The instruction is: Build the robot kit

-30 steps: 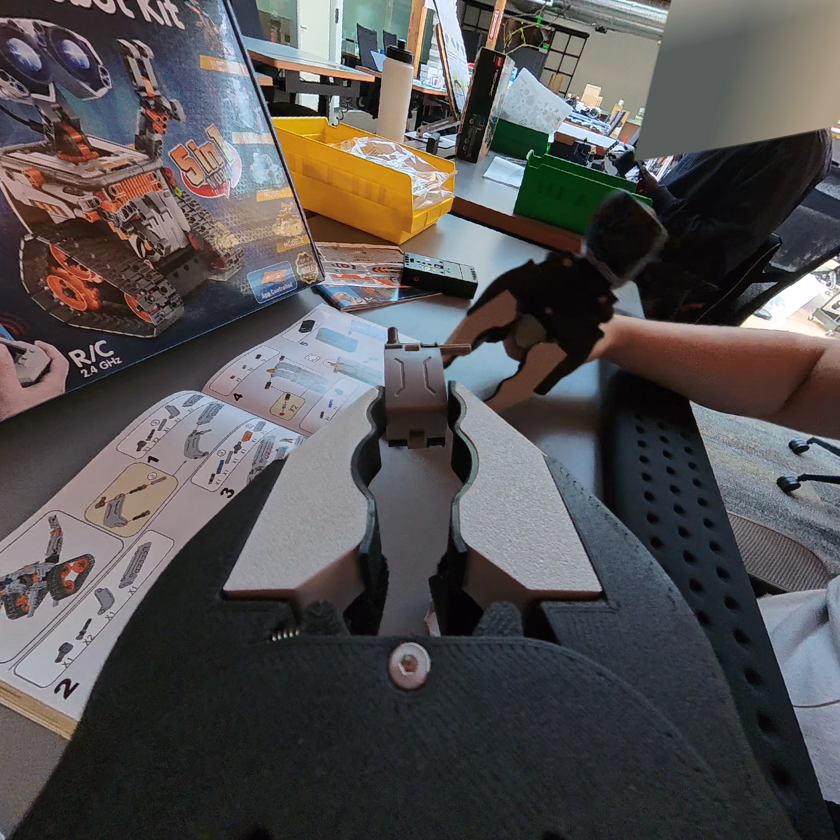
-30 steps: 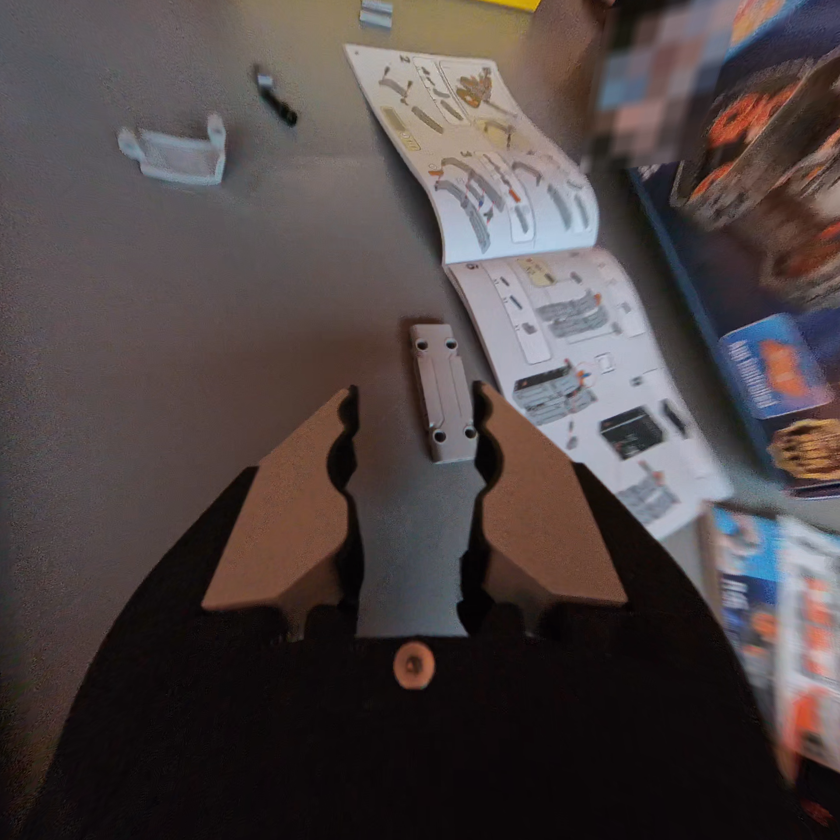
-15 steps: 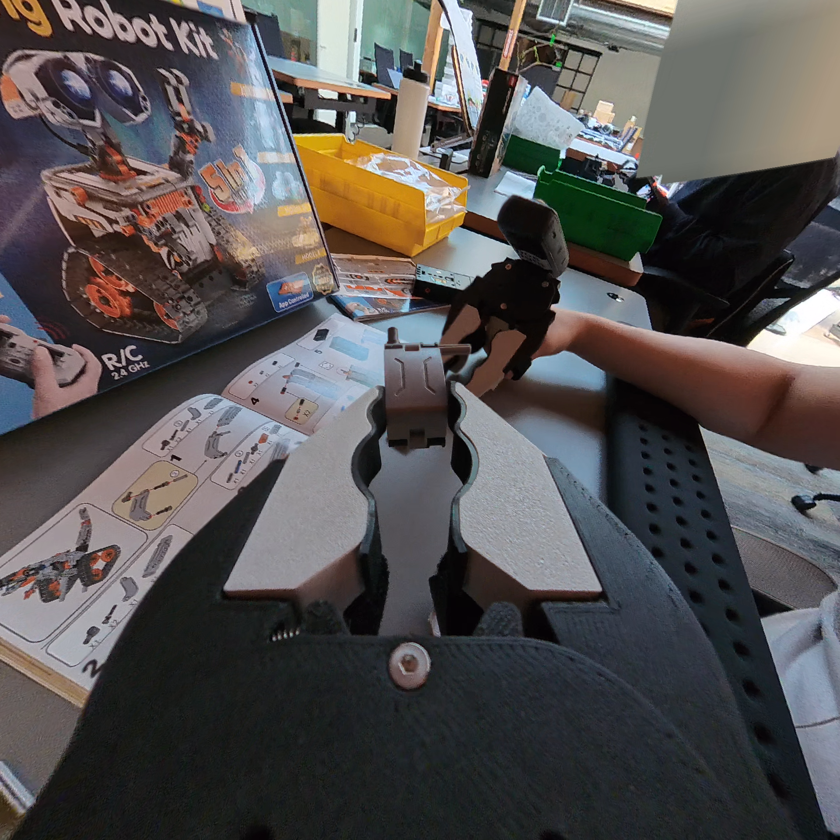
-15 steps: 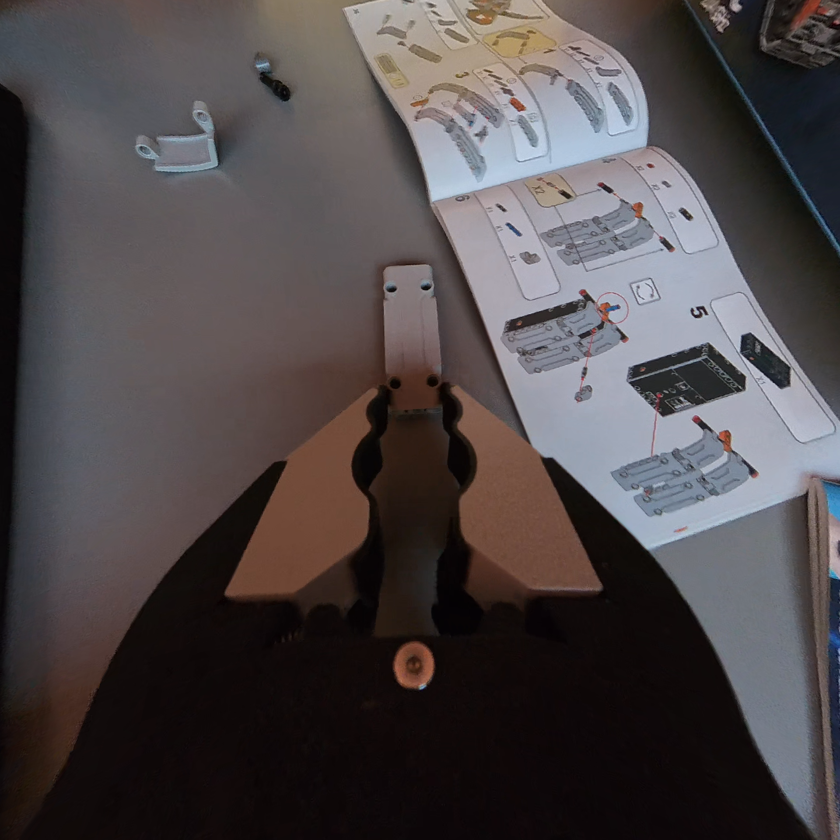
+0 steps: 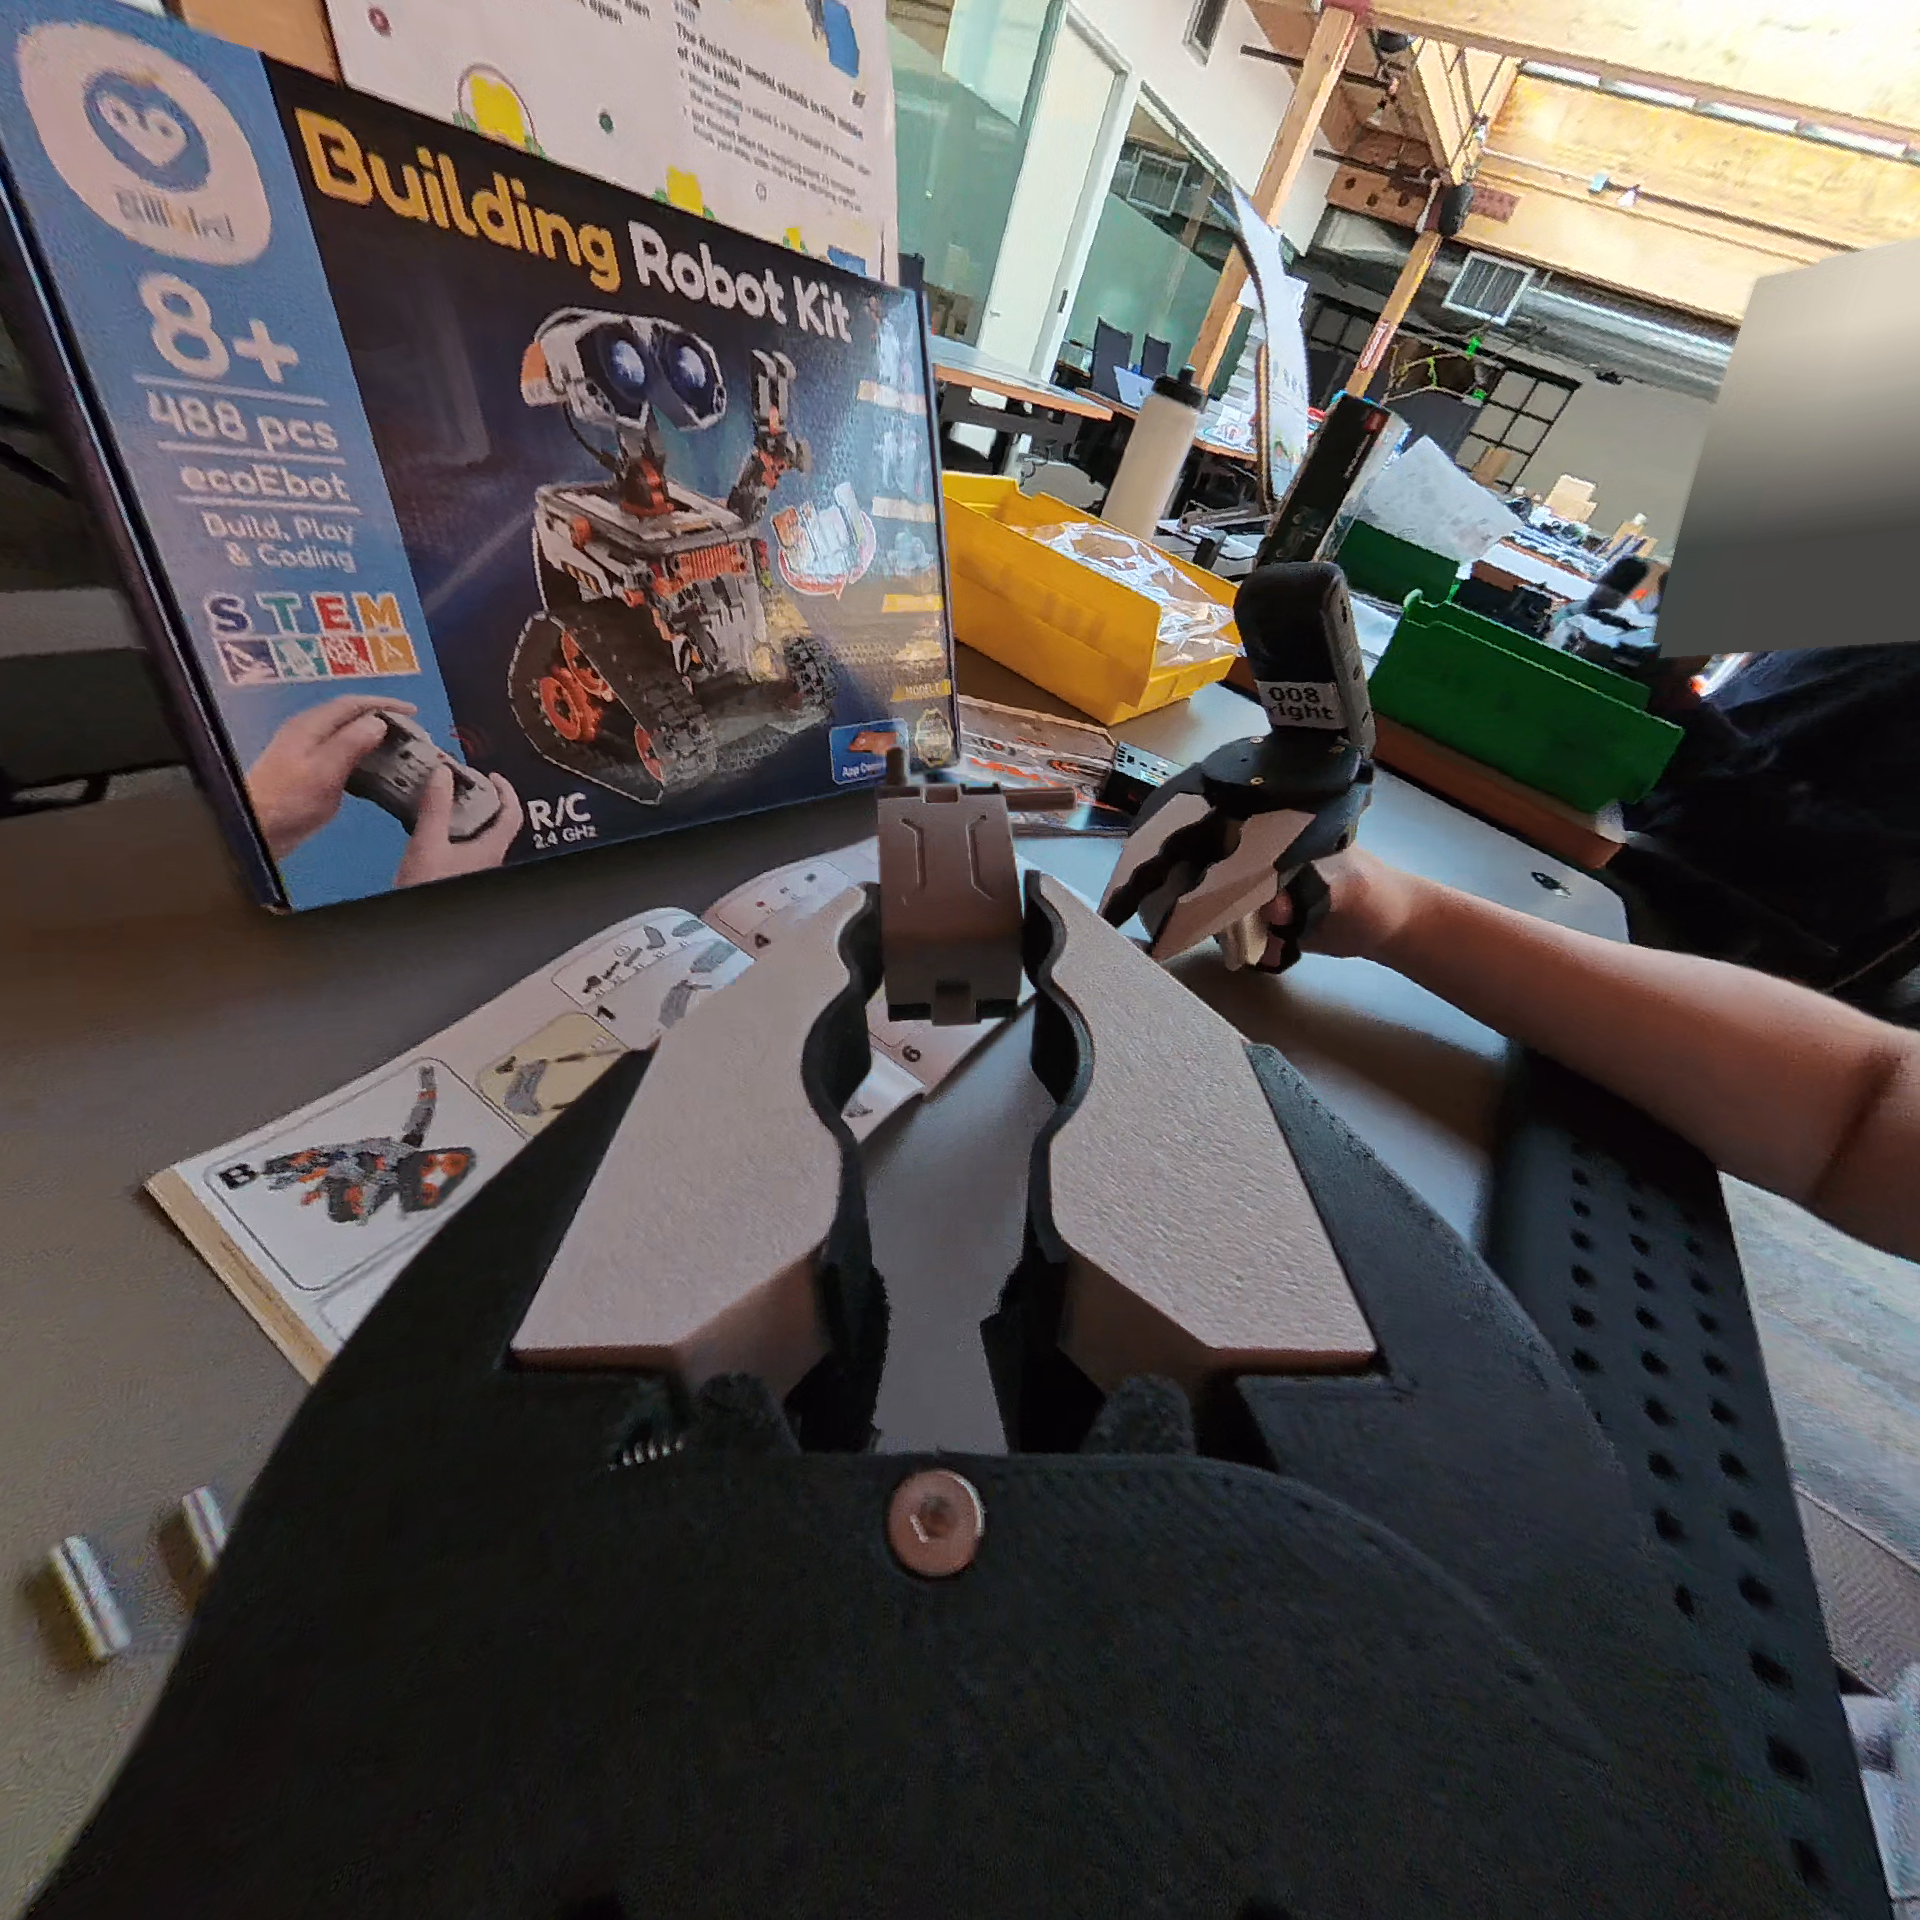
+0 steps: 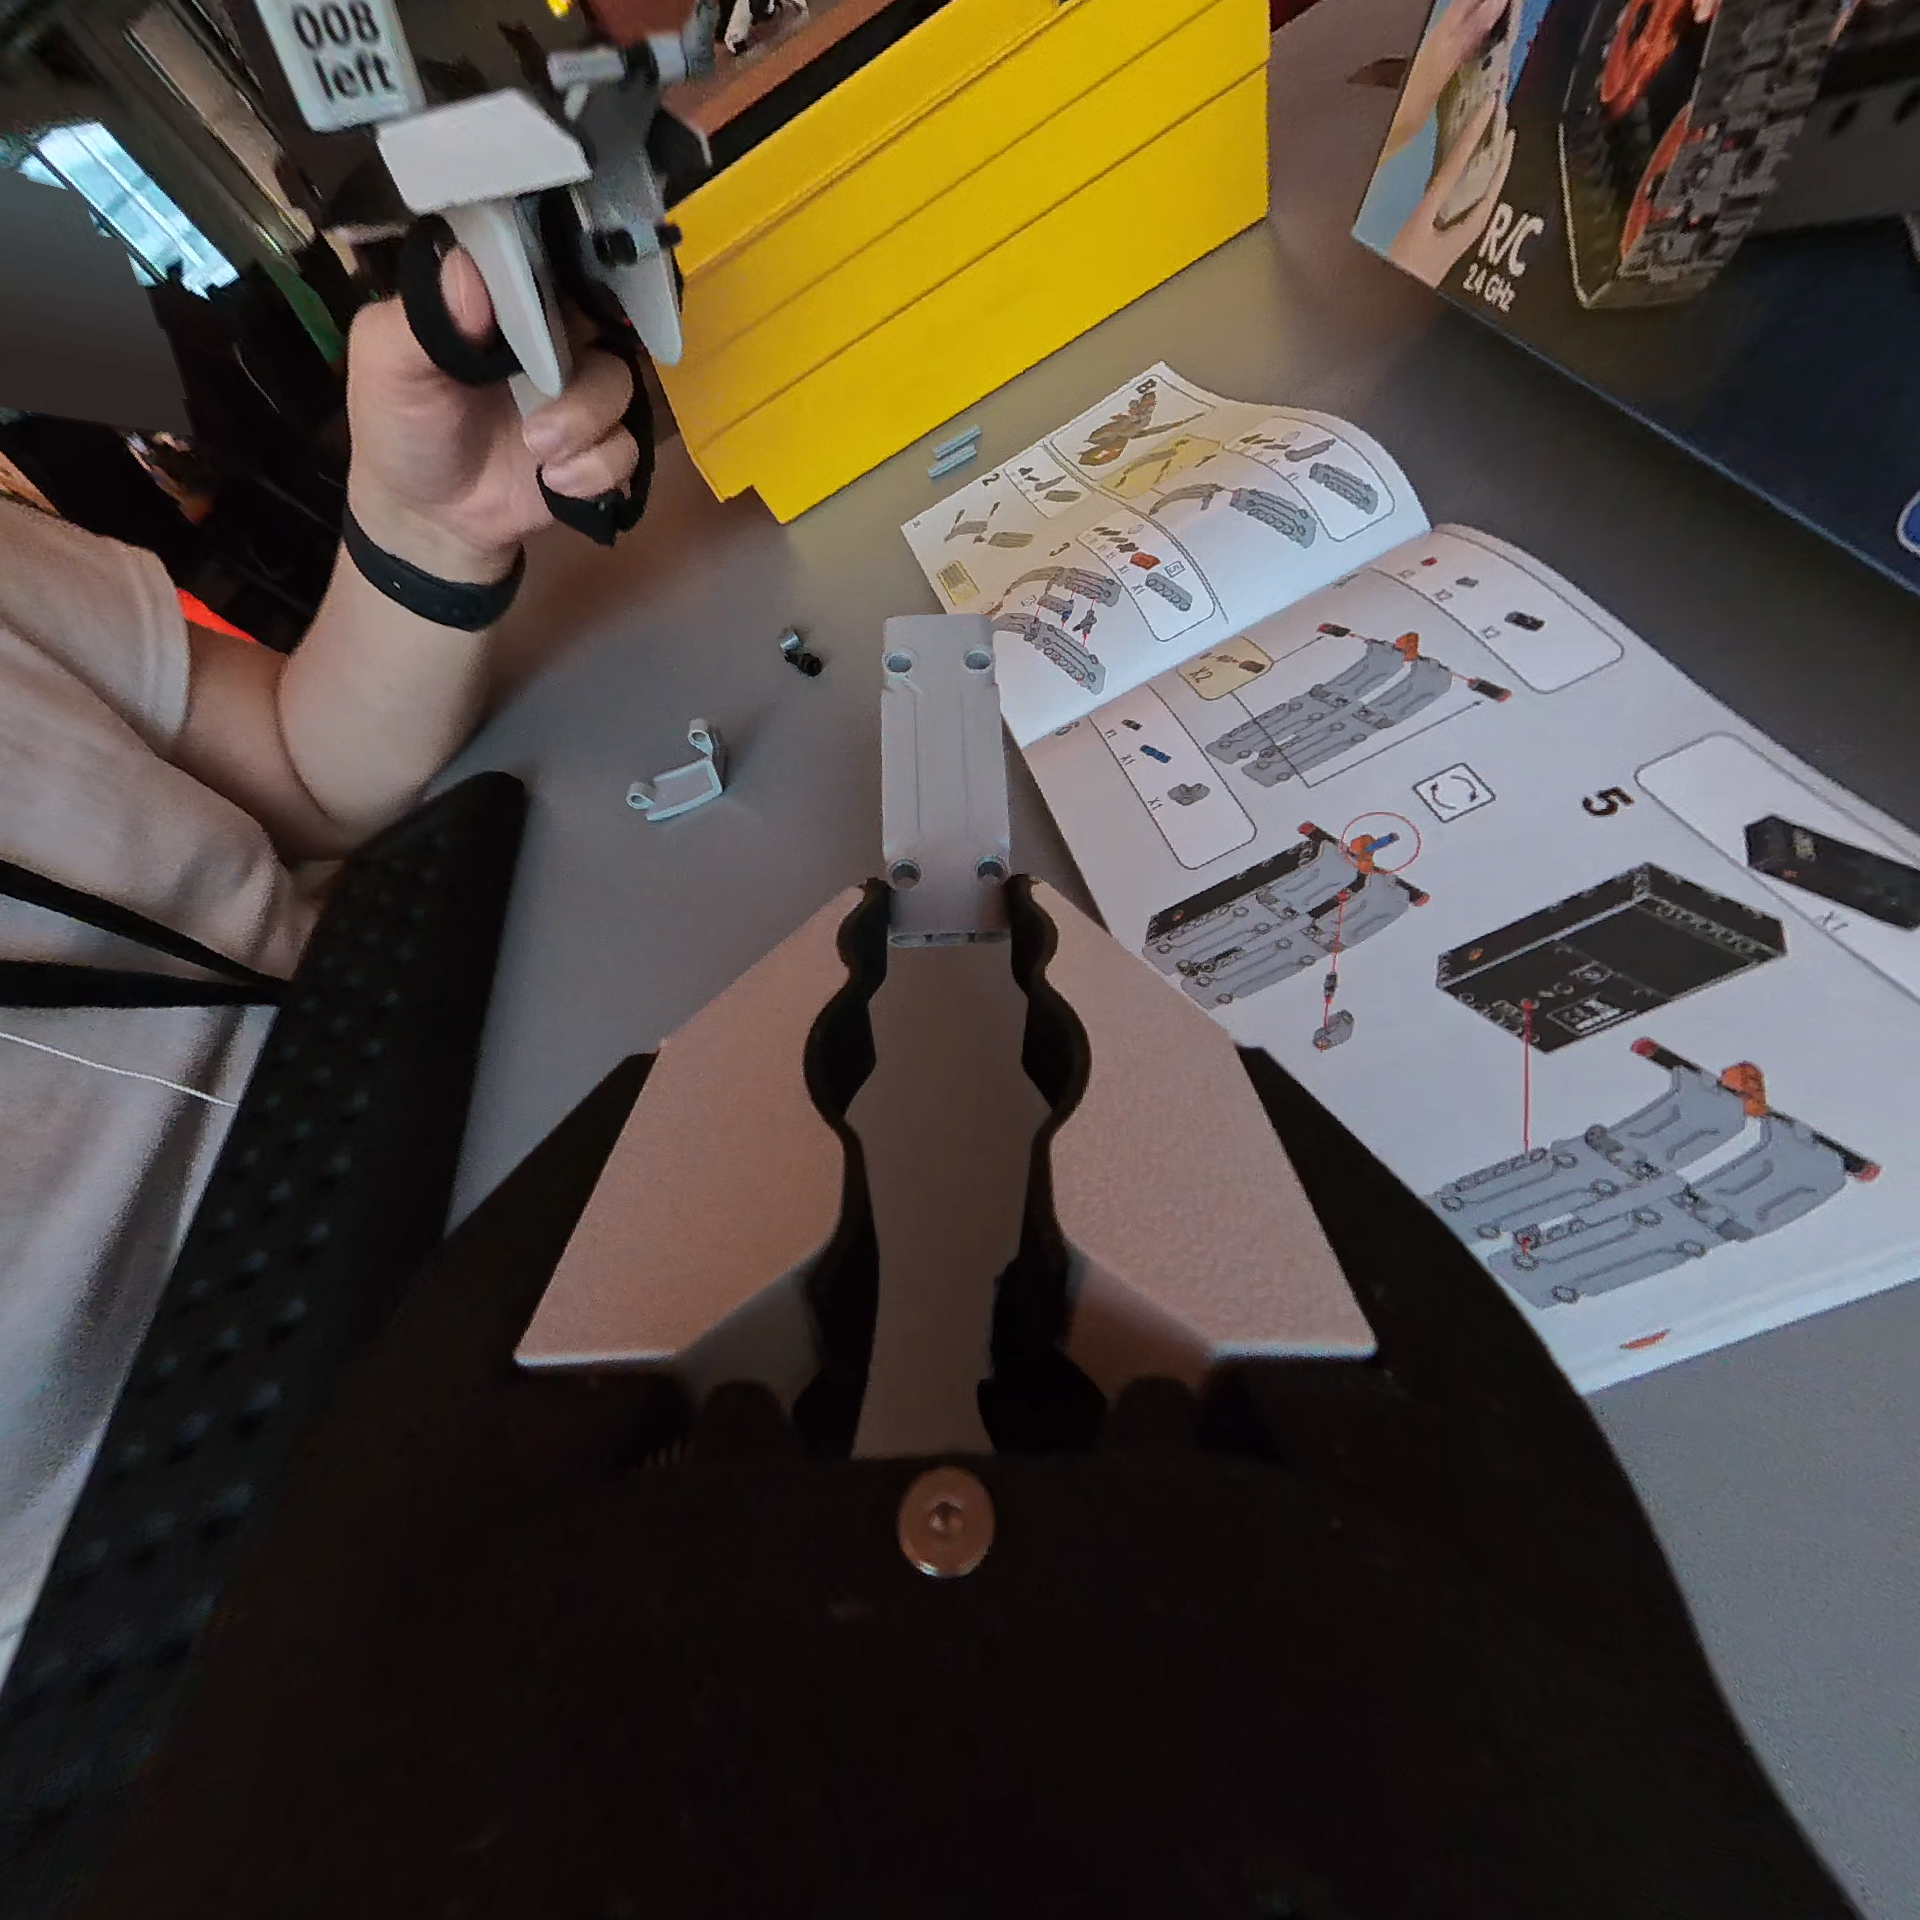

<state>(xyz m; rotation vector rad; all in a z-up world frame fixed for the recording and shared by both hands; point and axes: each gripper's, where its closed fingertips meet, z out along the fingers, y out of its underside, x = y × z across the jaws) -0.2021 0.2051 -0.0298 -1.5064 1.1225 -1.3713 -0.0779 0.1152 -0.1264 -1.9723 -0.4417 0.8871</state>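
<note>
My left gripper is shut on a grey panel piece with dark pins sticking out of its top, held above the open instruction booklet. My right gripper is shut on the near end of a long light-grey panel piece with holes at both ends, held above the grey table. The right gripper shows in the left wrist view, to the right of my piece. The left gripper shows at the top left of the right wrist view, raised, in a hand.
A robot kit box stands behind the booklet. A yellow bin, a green bin, a small grey bracket, a dark pin and two small grey pieces lie on the table. A black perforated chair edge borders it. About 20 cm separates my left fingertips from my right.
My right gripper closed on the long grey panel and lifted it off the table, tilting up. My left gripper kept its piece and rose, tilting back.
</note>
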